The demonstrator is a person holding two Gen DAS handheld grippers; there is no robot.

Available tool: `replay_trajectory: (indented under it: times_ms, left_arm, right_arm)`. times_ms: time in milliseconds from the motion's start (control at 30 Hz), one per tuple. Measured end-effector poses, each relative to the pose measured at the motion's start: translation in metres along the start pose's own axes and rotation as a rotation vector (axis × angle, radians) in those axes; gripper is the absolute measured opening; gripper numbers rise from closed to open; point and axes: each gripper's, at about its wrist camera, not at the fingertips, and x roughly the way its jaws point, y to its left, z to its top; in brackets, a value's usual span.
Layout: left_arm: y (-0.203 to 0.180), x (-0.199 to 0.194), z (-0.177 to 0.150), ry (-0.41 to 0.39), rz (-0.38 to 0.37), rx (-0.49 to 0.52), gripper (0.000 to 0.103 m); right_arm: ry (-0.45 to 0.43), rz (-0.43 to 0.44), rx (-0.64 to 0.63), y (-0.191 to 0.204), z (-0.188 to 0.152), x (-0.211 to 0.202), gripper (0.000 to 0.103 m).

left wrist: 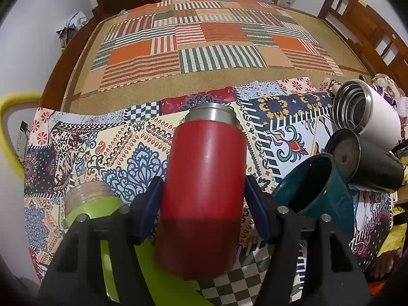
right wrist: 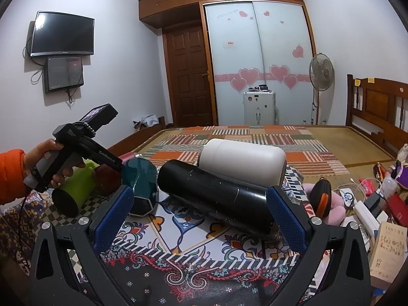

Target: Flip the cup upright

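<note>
Left gripper [left wrist: 204, 204] fingers clamp red cup [left wrist: 204, 191] mid-body for tipping upright; right gripper [right wrist: 200, 216] splayed, lower frame.

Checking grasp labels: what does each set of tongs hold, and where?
Left tongs grip the red cup across its body, blue pads on both sides. Right tongs hold nothing; they stand open before the black cup.
</note>
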Motion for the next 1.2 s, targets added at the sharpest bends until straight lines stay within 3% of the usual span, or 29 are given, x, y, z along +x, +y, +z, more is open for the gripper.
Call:
replay_trajectory:
  times_ms: [400,800,1000,1200]
  left_arm:
    - [-0.011,-0.047,-0.009,-0.077,0.025,0.019,0.062]
    - [-0.06,-0.127,-0.057,-0.147,0.017,0.124,0.061]
    - [-0.087,-0.145,-0.096,-0.119,-0.017,0.176,0.062]
    - [-0.111,-0.139,-0.129,-0.04,-0.042,0.234,0.062]
  right_arm:
    - [-0.013,-0.015,0.01,-0.004,0.002,-0.012,0.103]
    - [-0.056,-0.027,-0.003,0.003,0.013,-0.045,0.103]
    - [-0.07,-0.036,-0.009,0.006,0.015,-0.062,0.103]
    - [-0.086,-0.044,-0.013,0.009,0.013,-0.076,0.103]
